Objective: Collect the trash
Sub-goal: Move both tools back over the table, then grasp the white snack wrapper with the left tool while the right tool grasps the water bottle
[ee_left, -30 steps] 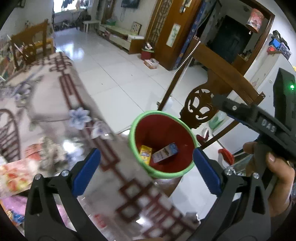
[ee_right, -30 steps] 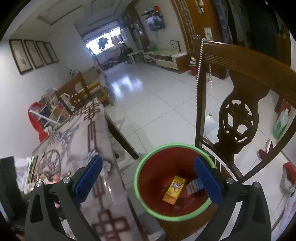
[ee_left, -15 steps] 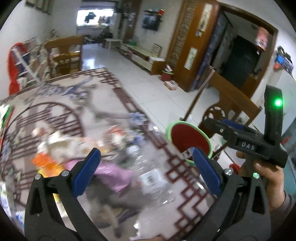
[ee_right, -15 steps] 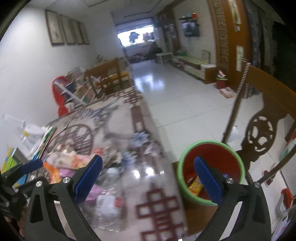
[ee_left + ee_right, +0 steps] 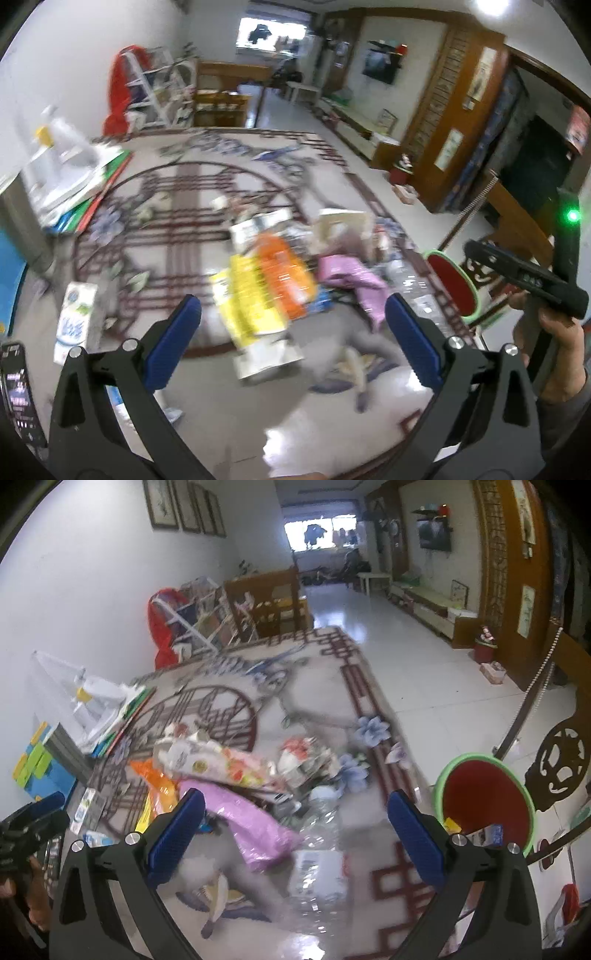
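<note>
cluttered table (image 5: 229, 424); both hand-held grippers (image 5: 293, 328) (image 5: 295, 819) wide apart, empty.

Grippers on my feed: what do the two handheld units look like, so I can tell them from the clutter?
Both match: the left gripper and right gripper have black angular frames with silver screws and blue textured pads. In the left wrist view, the right unit's black body carries white lettering and a lit green LED, held by a bare hand with a grey sleeve.
</note>
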The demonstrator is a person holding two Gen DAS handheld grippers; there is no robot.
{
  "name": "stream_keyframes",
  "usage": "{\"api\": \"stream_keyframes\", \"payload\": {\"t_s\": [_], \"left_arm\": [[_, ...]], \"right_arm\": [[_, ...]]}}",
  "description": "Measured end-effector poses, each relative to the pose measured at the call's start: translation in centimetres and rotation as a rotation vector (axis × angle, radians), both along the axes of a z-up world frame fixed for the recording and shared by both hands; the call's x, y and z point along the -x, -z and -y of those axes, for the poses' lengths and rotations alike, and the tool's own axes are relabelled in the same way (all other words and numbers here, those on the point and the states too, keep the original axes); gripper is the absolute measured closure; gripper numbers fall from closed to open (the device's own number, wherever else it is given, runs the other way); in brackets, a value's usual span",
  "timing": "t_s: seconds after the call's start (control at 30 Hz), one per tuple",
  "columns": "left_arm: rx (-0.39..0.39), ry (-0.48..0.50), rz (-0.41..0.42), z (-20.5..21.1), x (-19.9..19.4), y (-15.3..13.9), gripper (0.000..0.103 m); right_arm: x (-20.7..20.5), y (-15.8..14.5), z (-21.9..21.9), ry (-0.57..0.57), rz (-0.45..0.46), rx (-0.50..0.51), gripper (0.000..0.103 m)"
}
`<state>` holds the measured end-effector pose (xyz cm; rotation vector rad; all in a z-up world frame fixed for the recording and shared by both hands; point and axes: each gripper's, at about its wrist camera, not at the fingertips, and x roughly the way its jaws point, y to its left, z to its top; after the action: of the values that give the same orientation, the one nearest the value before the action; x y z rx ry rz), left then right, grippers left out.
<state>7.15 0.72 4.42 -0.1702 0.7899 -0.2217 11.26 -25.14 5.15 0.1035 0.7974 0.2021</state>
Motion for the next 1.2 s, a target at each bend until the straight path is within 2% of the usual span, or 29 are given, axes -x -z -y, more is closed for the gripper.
{"api": "stream_keyframes", "payload": {"t_s": [0.27, 0.4, 0.57, 0.8, 1.0, 1.2], "left_arm": [[0.019, -0.129, -0.039, -5.4, 0.8, 2.1, 0.005], [0.032, -0.156, -0.082, -6.7, 0.5, 3.1, 0.005], [0.013, -0.198, -0.153, -8.3, 0.8, 4.9, 0.005], [-0.030, -0.239, -0.291, -8.5, 2.3, 8.4, 0.005], [-0.060, -0.290, -0.366, -8.5, 1.8, 10.7, 0.005], [-0.024, -0.333, -0.425, -9.1, 1.5, 12.9, 0.007]], "right_arm": [[0.0, 2.2, -2.5, -0.033, -0.032, 0.041, 0.007], [-0.1, 3.5, -2.4, -0.034, -0.060, 0.049, 0.007], [0.0, 4.8, -2.0, -0.035, -0.086, 0.053, 0.007], [-0.3, 6.6, -2.2, -0.042, -0.122, 0.029, 0.007], [-0.9, 8.2, -2.1, -0.046, -0.184, 0.044, 0.007], [-1.5, 9.8, -0.8, 0.005, -0.232, 0.059, 0.007]]}}
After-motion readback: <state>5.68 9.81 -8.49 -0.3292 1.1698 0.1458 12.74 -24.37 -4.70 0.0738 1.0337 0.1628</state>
